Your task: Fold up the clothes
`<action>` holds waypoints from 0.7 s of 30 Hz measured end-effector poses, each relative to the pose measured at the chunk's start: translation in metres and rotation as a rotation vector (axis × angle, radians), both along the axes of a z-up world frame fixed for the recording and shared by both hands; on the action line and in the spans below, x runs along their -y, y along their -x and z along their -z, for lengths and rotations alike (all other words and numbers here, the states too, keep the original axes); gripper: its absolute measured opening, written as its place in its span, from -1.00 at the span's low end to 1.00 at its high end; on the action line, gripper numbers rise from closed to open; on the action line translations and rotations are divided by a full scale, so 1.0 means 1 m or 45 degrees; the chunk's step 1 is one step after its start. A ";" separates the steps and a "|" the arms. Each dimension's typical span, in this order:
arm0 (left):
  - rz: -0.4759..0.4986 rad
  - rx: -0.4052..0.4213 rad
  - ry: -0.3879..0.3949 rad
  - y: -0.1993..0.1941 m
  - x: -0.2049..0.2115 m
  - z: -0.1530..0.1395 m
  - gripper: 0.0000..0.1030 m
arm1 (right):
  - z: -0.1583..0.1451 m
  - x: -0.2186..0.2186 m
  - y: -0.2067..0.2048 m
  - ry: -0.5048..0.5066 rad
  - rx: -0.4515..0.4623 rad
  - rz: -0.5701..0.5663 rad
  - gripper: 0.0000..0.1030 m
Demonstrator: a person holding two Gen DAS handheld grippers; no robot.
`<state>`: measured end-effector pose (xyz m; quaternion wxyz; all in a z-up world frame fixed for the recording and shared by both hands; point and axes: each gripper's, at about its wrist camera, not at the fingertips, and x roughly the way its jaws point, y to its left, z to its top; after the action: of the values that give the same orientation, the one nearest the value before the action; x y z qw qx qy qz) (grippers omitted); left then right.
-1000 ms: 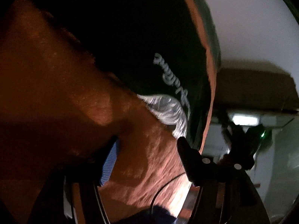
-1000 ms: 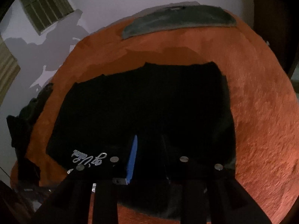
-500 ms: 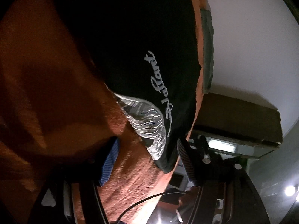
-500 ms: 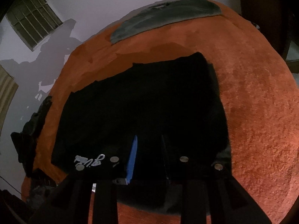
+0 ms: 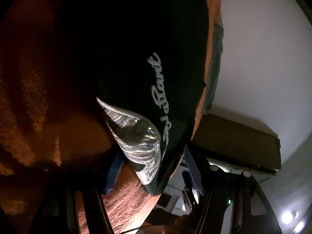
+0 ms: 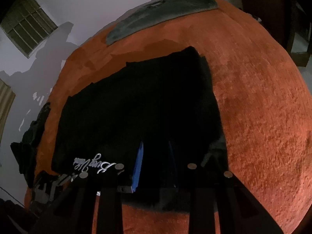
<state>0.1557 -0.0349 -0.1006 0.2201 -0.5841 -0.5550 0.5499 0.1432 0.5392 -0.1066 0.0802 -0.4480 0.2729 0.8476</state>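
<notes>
Dim room, pale wall, orange plush blanket (image 6: 263,107) as work surface. Left gripper (image 5: 154,167): jaws spread wide, blue pads either side of the near corner of the black shirt (image 5: 136,48), not pressing it; silver wing print and script lettering just ahead of the fingertips. Right gripper (image 6: 155,161): jaws drawn narrow over the shirt's near hem, black on black, so a pinch on cloth cannot be told. Black shirt lying flat and spread across the middle of the blanket, script lettering toward its near left edge. Beyond it, grey garment (image 6: 161,13) flat at the far edge, well apart; dark heap of clothes (image 6: 29,142) hanging off the left edge. Risks, judged: left pads closing on blanket pile together with the corner, dragging the blanket up; closing short and catching only one layer, leaving the fold crooked; uneven lift between the two hands, skewing the hem. Count: two grippers, one black shirt, one grey garment, one heap, one blanket, one barred window (image 6: 27,25).
</notes>
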 end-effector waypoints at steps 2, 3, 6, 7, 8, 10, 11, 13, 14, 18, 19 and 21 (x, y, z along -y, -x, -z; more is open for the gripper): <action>-0.008 -0.003 0.017 0.001 -0.003 -0.002 0.25 | 0.002 0.000 -0.005 0.005 0.011 0.006 -0.51; -0.007 -0.007 0.023 0.001 -0.004 -0.003 0.25 | 0.003 -0.001 -0.007 0.008 0.015 0.011 -0.51; -0.014 -0.032 0.040 -0.004 -0.002 -0.006 0.25 | 0.005 -0.003 -0.011 0.018 0.022 0.024 -0.51; -0.021 -0.046 0.052 -0.005 -0.003 -0.008 0.25 | 0.005 -0.004 -0.012 0.022 0.024 0.029 -0.51; -0.027 -0.051 0.058 -0.005 -0.003 -0.009 0.21 | 0.006 -0.005 -0.012 0.025 0.026 0.033 -0.51; -0.071 -0.010 0.042 -0.007 -0.006 -0.005 0.14 | 0.005 -0.004 -0.013 0.021 0.028 0.035 -0.51; -0.095 0.013 0.033 -0.009 -0.008 -0.004 0.03 | 0.004 -0.004 -0.014 0.019 0.028 0.036 -0.51; -0.122 0.079 0.003 -0.008 -0.013 0.003 -0.19 | 0.003 -0.003 -0.014 0.012 0.029 0.033 -0.51; -0.110 0.104 0.001 -0.007 -0.015 0.006 -0.55 | 0.002 -0.002 -0.014 0.008 0.030 0.032 -0.51; -0.060 0.102 0.020 -0.003 -0.019 0.008 -0.79 | 0.000 0.000 -0.010 -0.003 0.034 0.020 -0.51; -0.052 0.083 0.030 -0.002 -0.019 0.005 -0.80 | -0.002 0.000 -0.008 -0.008 0.035 0.012 -0.51; -0.033 0.050 0.047 0.001 -0.020 -0.001 -0.80 | -0.007 0.002 0.002 -0.038 0.041 -0.030 -0.51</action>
<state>0.1550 -0.0147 -0.0997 0.1913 -0.5914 -0.5566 0.5512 0.1415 0.5376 -0.0995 0.0813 -0.4633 0.2536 0.8452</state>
